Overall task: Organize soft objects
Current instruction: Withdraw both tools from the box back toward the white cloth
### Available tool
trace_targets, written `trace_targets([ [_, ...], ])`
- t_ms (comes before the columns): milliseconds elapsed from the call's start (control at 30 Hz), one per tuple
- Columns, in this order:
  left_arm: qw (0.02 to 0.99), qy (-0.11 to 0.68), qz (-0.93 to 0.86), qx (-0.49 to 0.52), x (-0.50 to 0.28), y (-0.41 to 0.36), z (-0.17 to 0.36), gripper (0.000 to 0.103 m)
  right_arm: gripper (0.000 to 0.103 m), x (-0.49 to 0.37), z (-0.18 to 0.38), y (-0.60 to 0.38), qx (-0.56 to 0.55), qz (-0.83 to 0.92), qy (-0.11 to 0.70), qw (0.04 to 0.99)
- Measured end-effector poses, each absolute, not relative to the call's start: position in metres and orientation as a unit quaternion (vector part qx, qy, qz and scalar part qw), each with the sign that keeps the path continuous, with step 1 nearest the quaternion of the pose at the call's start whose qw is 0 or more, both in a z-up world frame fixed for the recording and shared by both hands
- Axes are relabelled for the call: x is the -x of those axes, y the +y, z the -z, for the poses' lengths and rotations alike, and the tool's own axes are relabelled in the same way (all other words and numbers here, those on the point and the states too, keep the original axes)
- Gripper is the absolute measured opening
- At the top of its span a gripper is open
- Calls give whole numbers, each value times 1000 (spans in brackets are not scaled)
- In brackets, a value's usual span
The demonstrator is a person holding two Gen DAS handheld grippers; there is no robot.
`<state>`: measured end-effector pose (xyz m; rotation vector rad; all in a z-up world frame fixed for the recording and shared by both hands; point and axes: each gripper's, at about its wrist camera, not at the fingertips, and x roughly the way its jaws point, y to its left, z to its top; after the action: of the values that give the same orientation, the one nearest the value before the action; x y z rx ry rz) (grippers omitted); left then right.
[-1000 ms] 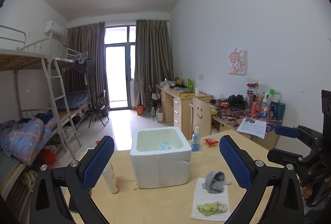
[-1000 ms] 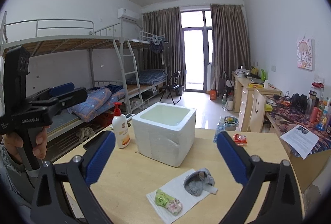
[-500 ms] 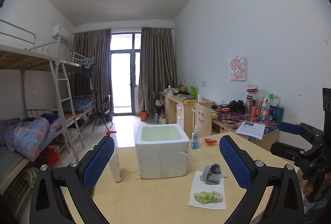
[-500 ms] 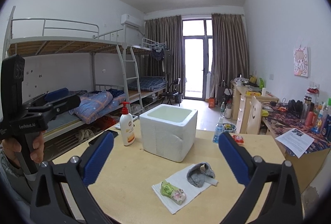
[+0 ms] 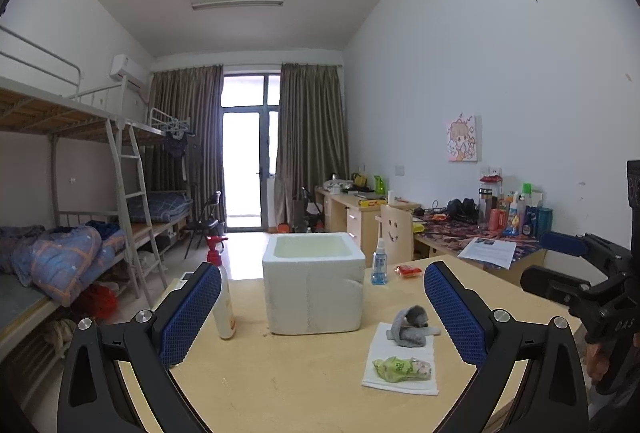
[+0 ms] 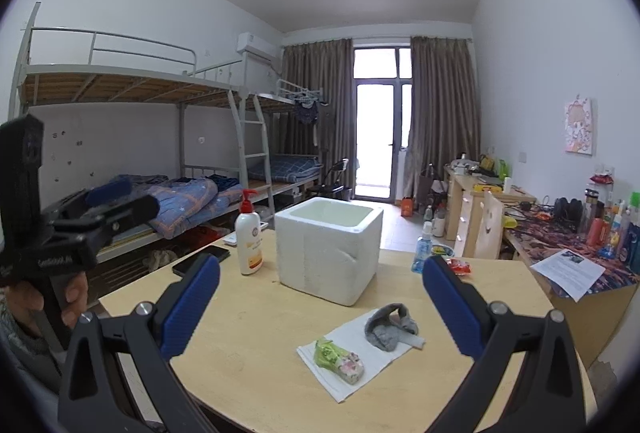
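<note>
Hovering above the table (image 5: 304,373), the left gripper (image 5: 322,317) and right gripper (image 6: 320,307) gape wide, empty. Near the foam box (image 6: 328,249), a grey sock (image 6: 390,325) and green sock (image 6: 338,359) lie on a white cloth (image 6: 352,337).

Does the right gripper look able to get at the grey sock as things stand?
Probably yes: the right gripper is open, and the grey sock lies uncovered on the white cloth, with nothing between.

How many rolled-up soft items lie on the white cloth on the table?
2: a grey sock at the cloth's far end nearer the foam box, and a green patterned one at its near end.
</note>
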<state>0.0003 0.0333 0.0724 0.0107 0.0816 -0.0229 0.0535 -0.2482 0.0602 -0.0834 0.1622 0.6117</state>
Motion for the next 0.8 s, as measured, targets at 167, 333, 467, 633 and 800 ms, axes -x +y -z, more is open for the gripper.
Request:
trace_targets([
  [167,999,35,15,-16,4,28,-48,102,102,-52,-45,-249,41,-284,82,954],
  [333,999,35,7,-19,4,30,-24,102,102,-48,-29,-253,34,-294,87,951],
  [467,998,54,7,-12,1,35,-10,102,102,-46,-19,-253,31,-294,89,951],
  [633,997,77,-6,0,-5,39,5,102,102,-46,-8,-252,39,-292,94,951],
  [800,996,87,-9,5,-9,38,9,102,102,-48,0,-256,33,-301,107,947],
])
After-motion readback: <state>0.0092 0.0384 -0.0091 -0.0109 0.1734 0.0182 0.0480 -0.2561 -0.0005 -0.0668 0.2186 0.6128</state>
